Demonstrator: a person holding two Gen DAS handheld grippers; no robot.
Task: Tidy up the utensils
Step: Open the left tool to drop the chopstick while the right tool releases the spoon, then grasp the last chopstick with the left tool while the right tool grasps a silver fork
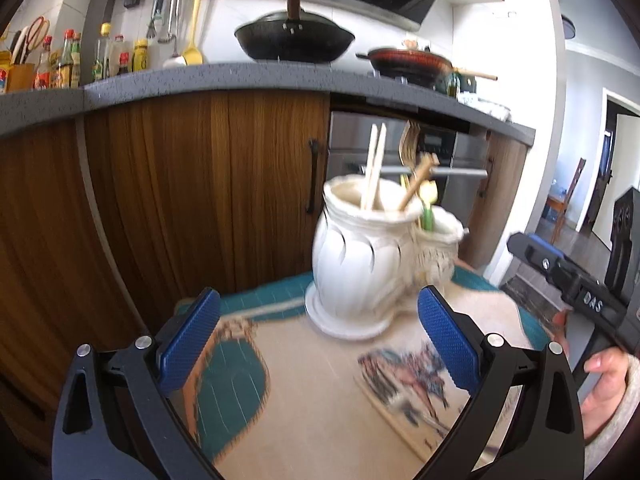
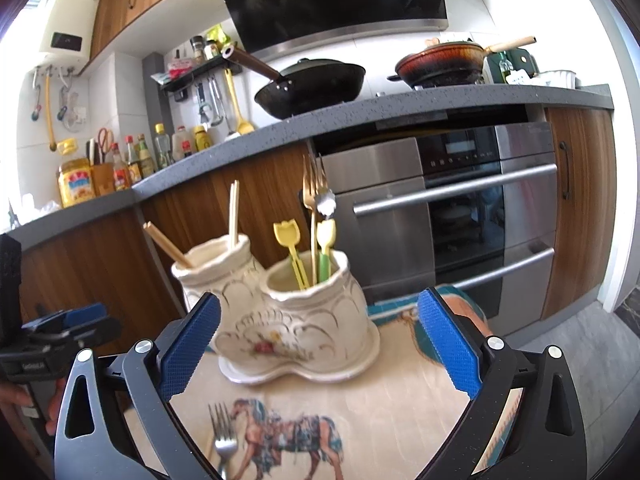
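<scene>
Nearest my right gripper (image 2: 319, 338), whose tongs are spread and empty, a steel fork (image 2: 224, 442) lies loose on the mat (image 2: 400, 400); I'd drop squarely over its handle and clench there, then stand it in the holder (image 2: 304, 320) with the other forks. My left gripper (image 1: 319, 338) is likewise released and holding nothing, with bare mat below. Beyond the holder the mat ends and the oven (image 2: 460, 208) stands further back, so I'd lift clear of the upright handles.
</scene>
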